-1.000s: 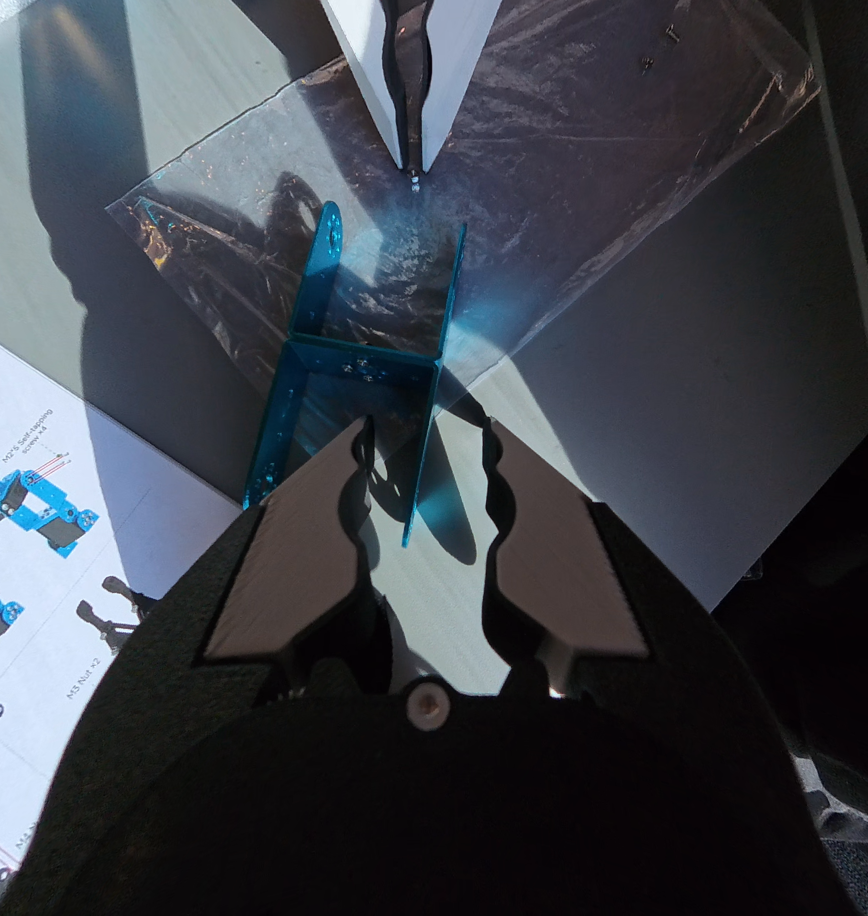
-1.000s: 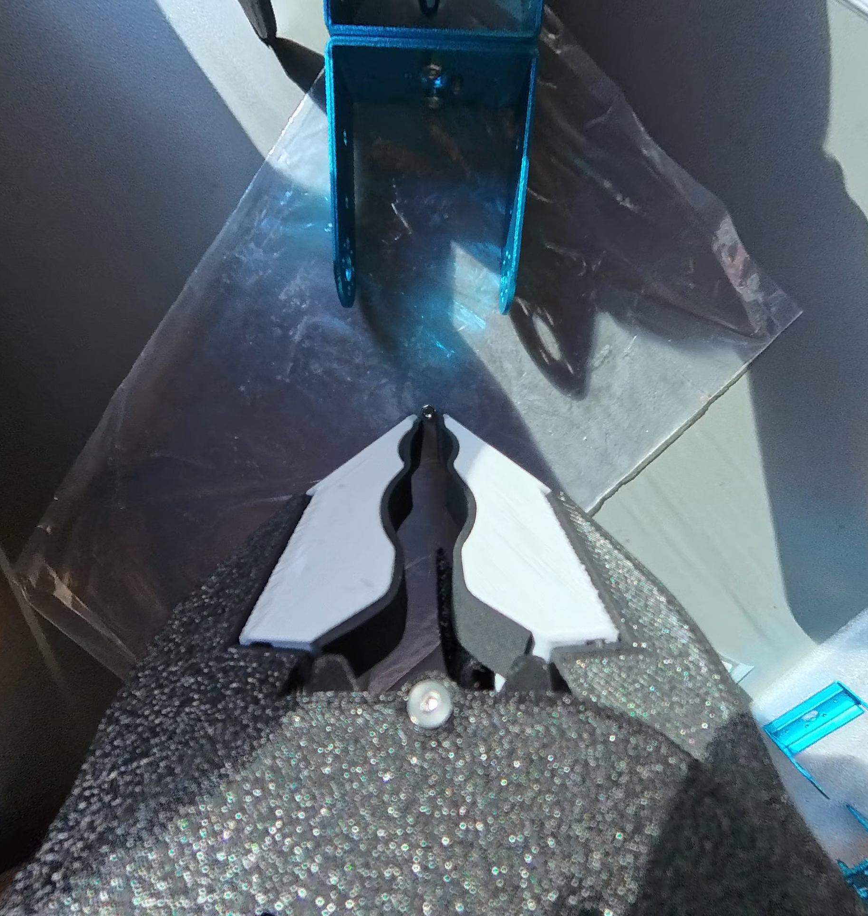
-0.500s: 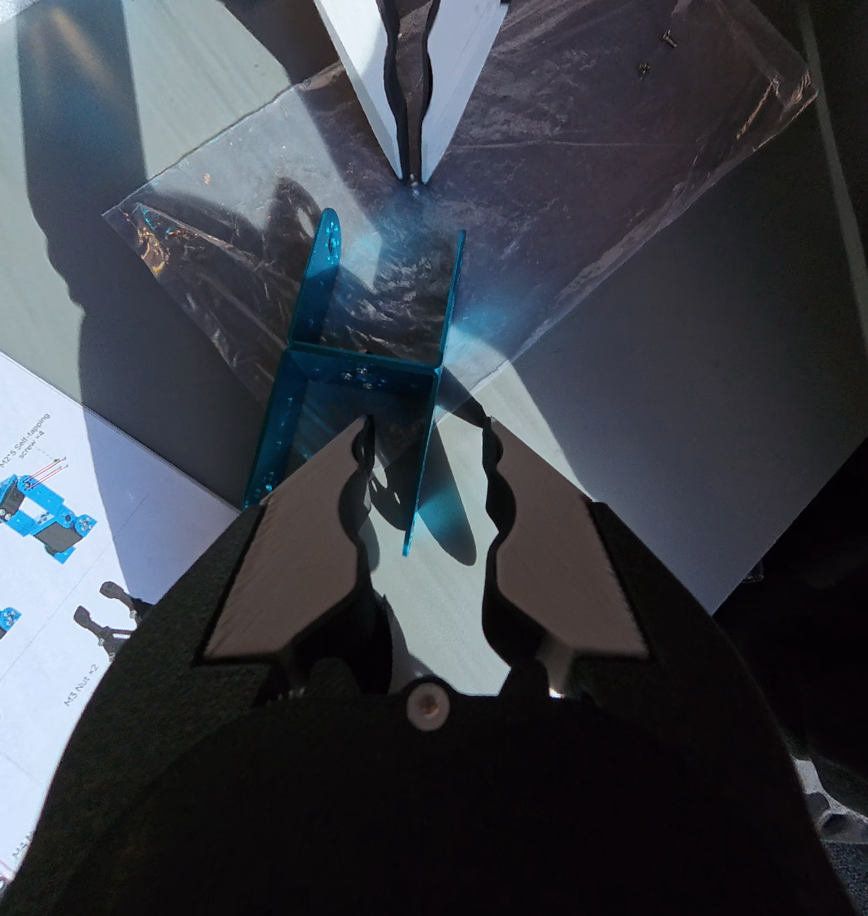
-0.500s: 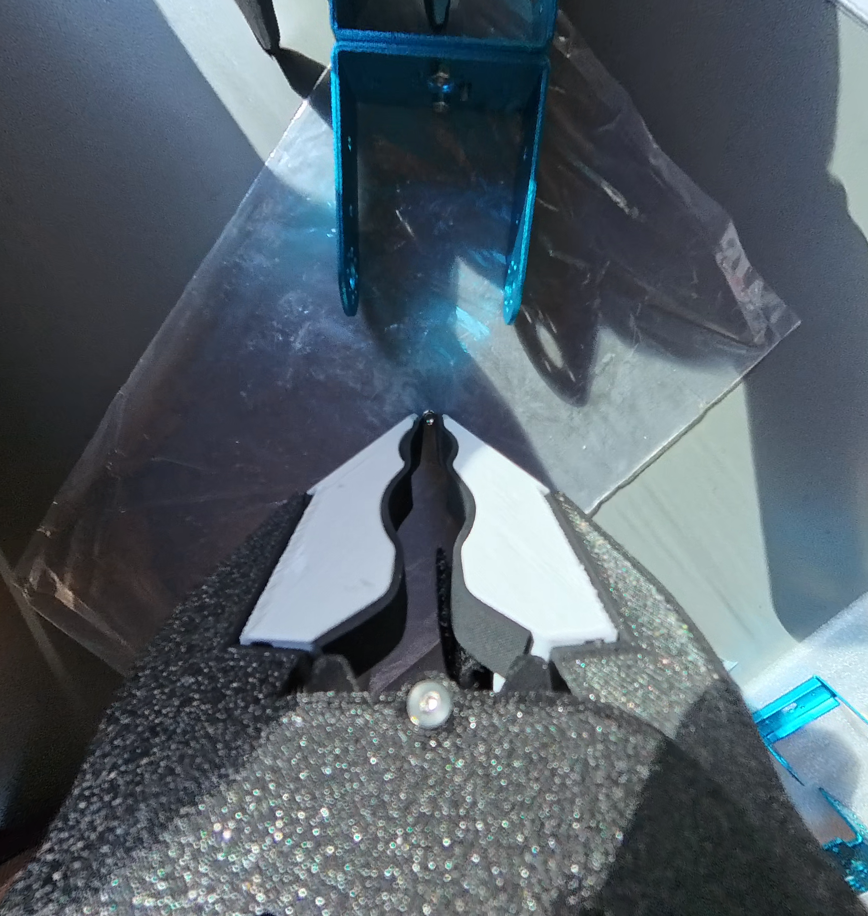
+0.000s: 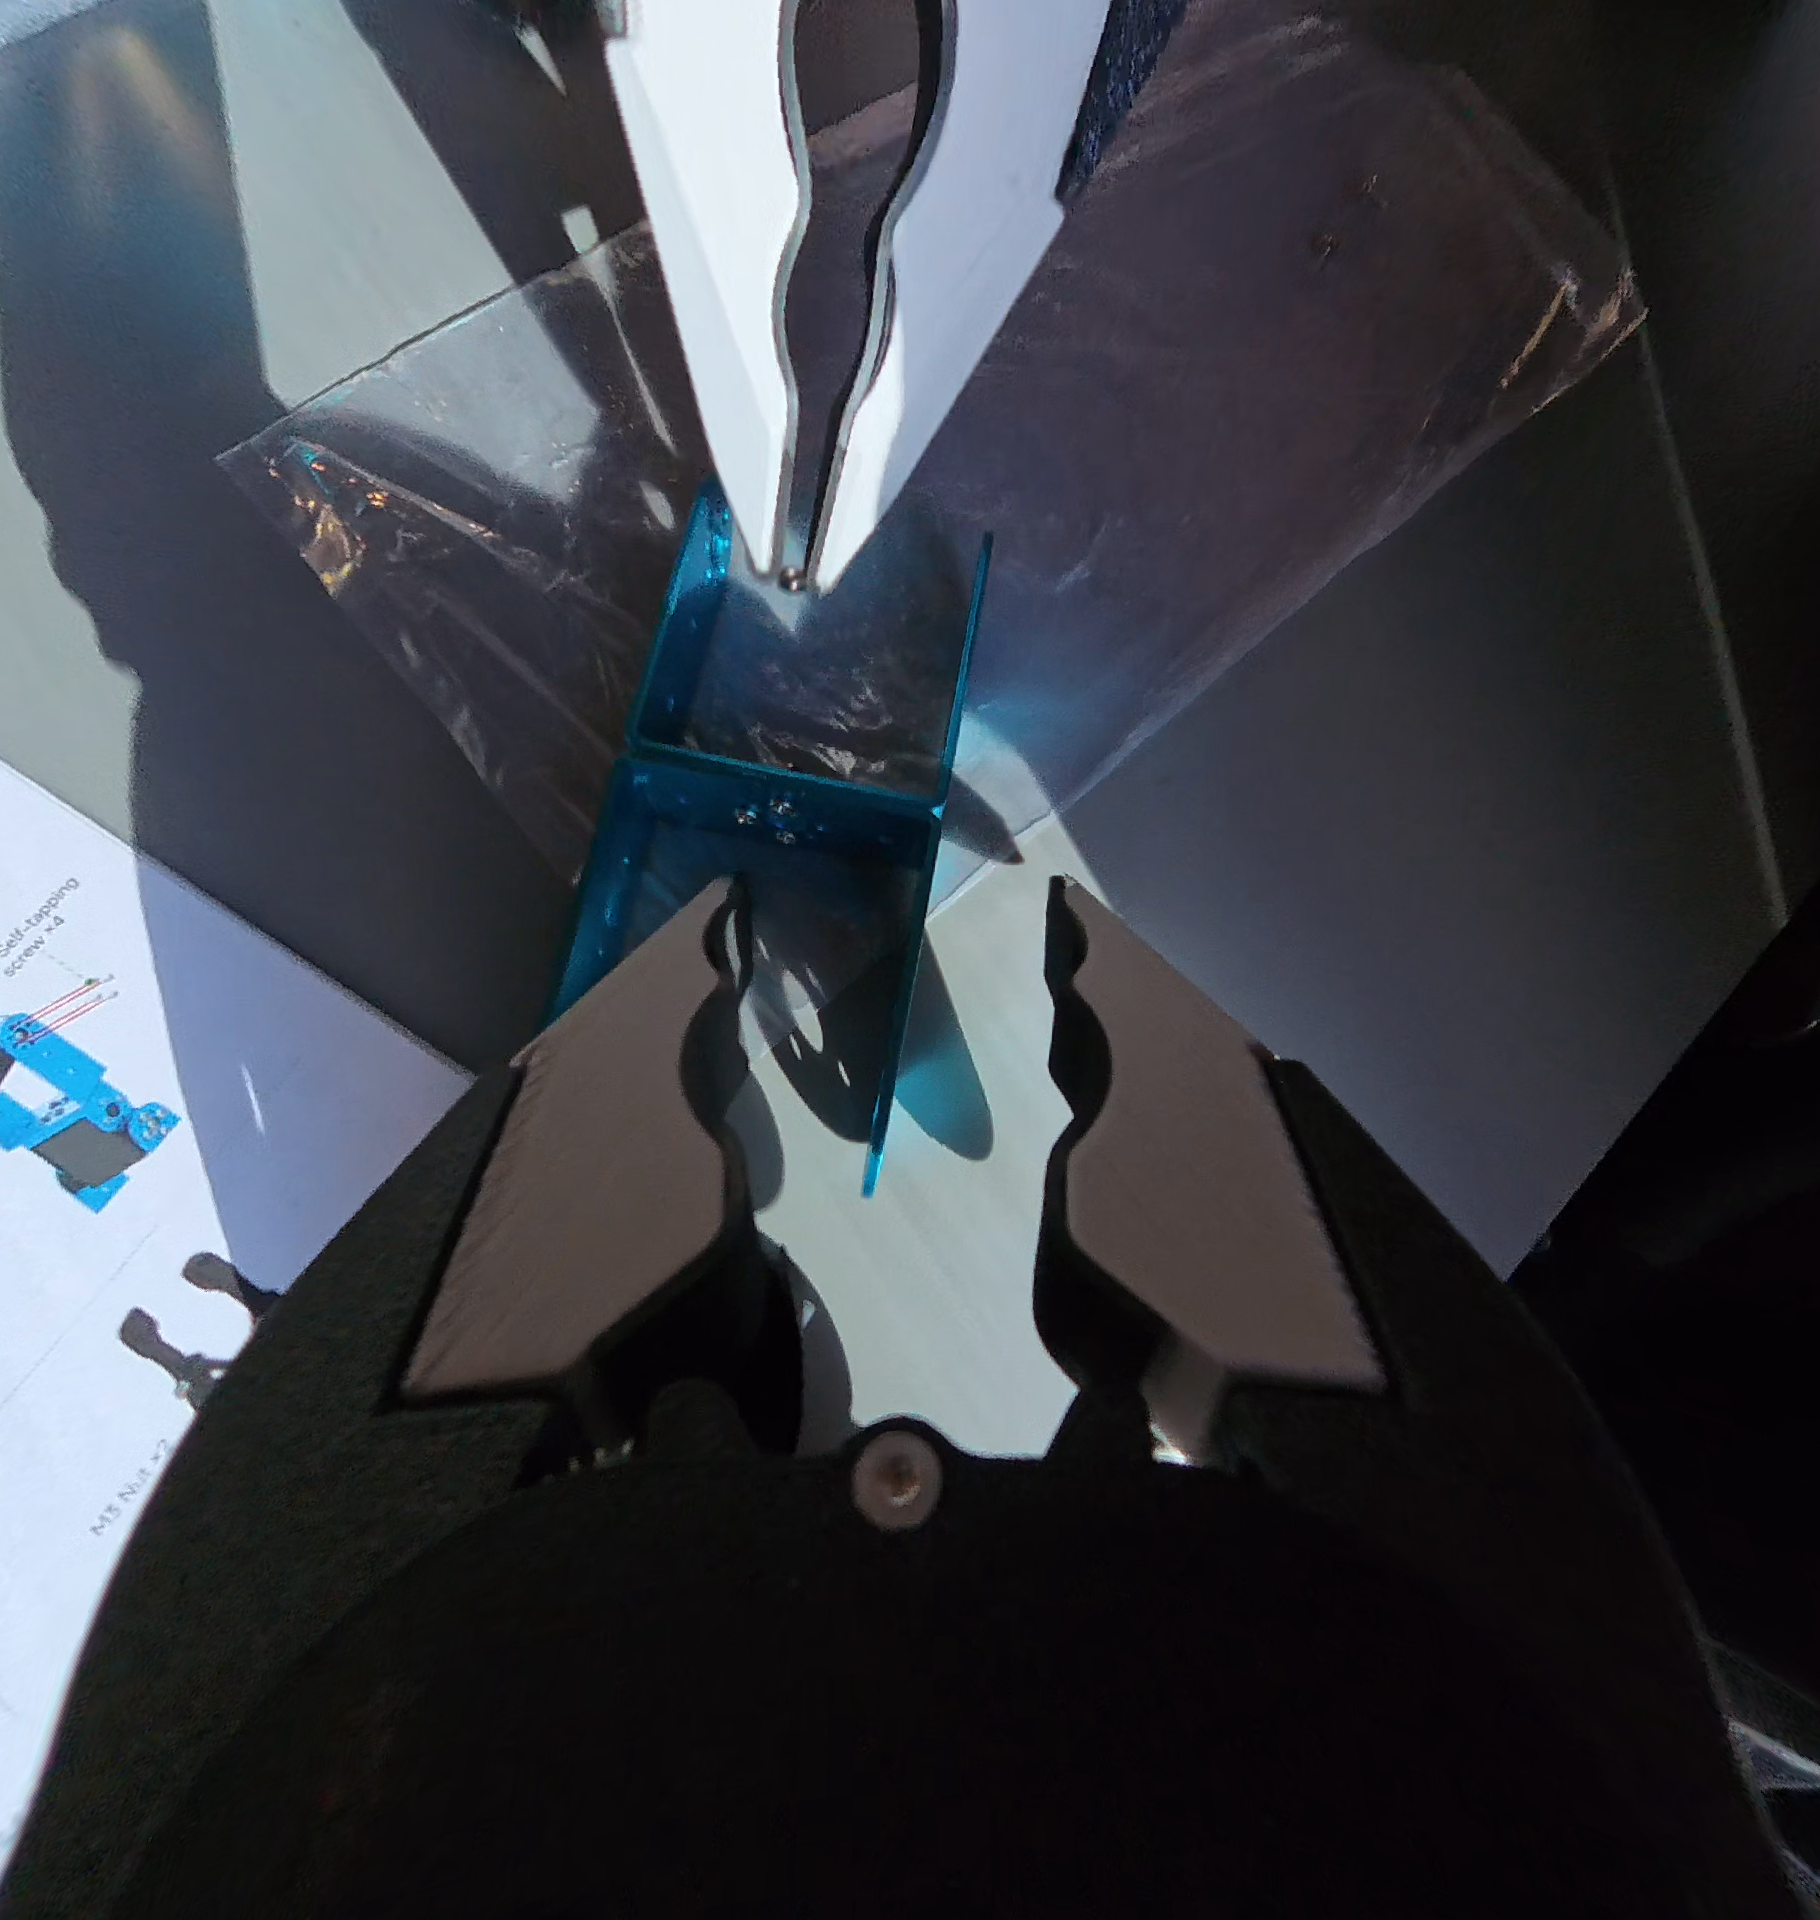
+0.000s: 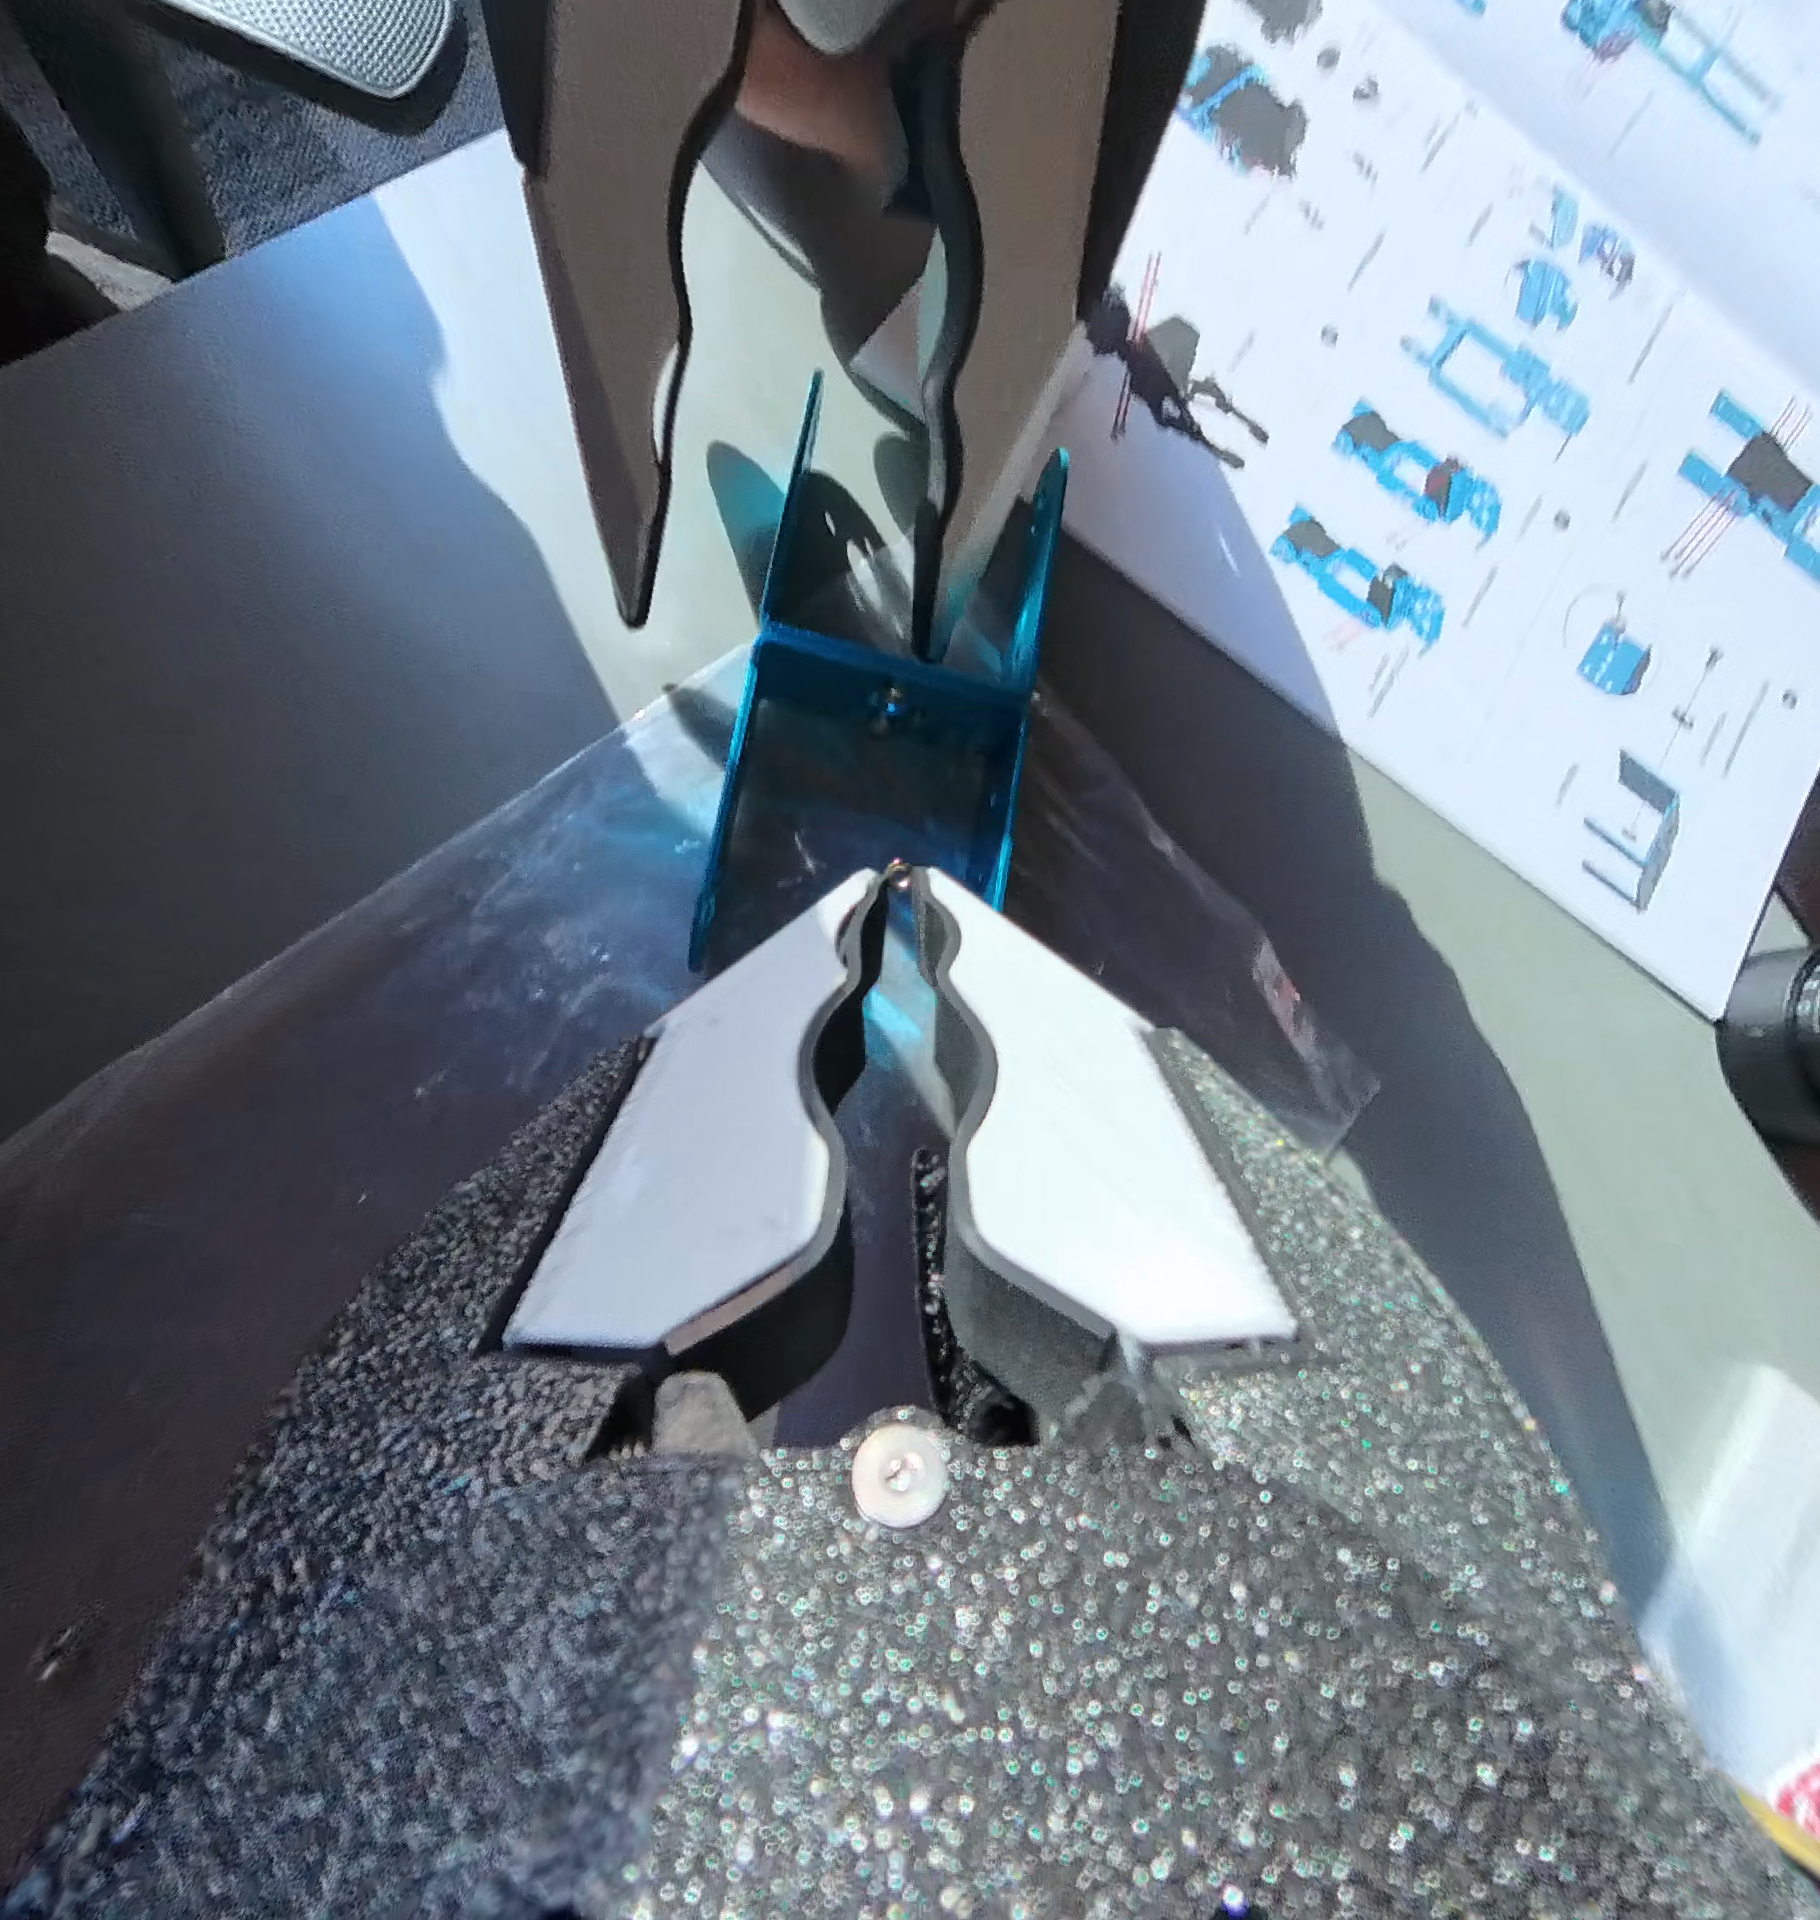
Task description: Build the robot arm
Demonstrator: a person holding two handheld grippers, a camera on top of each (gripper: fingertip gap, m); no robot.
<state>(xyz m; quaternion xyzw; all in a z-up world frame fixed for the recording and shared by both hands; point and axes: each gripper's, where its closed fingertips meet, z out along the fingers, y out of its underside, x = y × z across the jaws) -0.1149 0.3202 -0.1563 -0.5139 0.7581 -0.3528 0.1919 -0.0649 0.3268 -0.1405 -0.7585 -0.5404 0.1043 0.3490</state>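
right gripper (image 6: 898,878), pinching a small screw (image 6: 898,871), has advanced between the blue bracket (image 5: 781,821) arms. left gripper (image 5: 890,899) stays wide at the bracket's near end, on the plastic sheet (image 5: 1249,436) edge.

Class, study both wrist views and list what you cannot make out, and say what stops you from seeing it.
- Left wrist view: the near left wall of the blue metal H-shaped bracket is covered by the left gripper.
- Both views: the tiny metal piece pinched by the right gripper is too small to identify.
- Right wrist view: the white instruction sheet is motion-blurred.
- Left wrist view: specks on the clear plastic bag are too small.
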